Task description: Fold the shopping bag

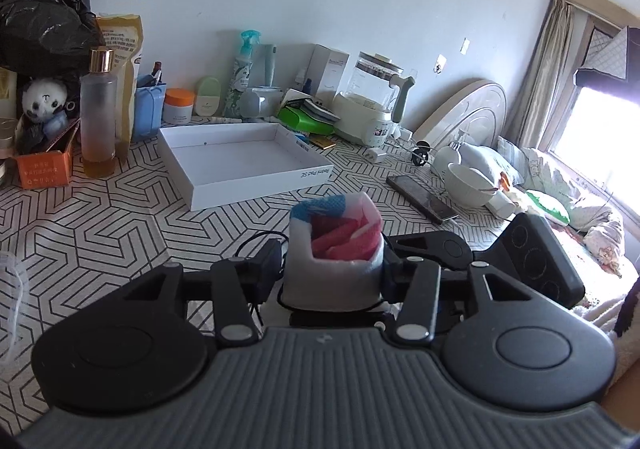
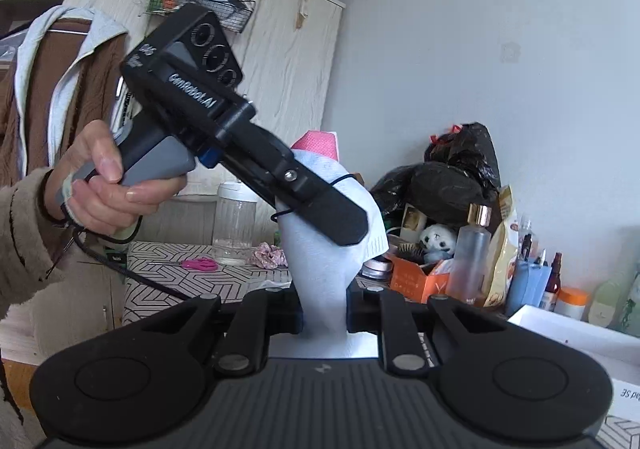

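Left to right, right wrist view: person's hand (image 2: 100, 181) at left frame holds the black left gripper (image 2: 340, 217) printed "GenRobot.AI", fingers closed on the folded white fabric shopping bag with pink and blue inside (image 2: 332, 273) at centre, above the table. Right gripper (image 2: 323, 319) at lower centre clamps the same bag. Left wrist view: white shallow box lid (image 1: 240, 165) at centre reads "Redmi Pad SE", on the geometric-patterned tablecloth (image 1: 100, 233); black phone (image 1: 422, 197) at right.
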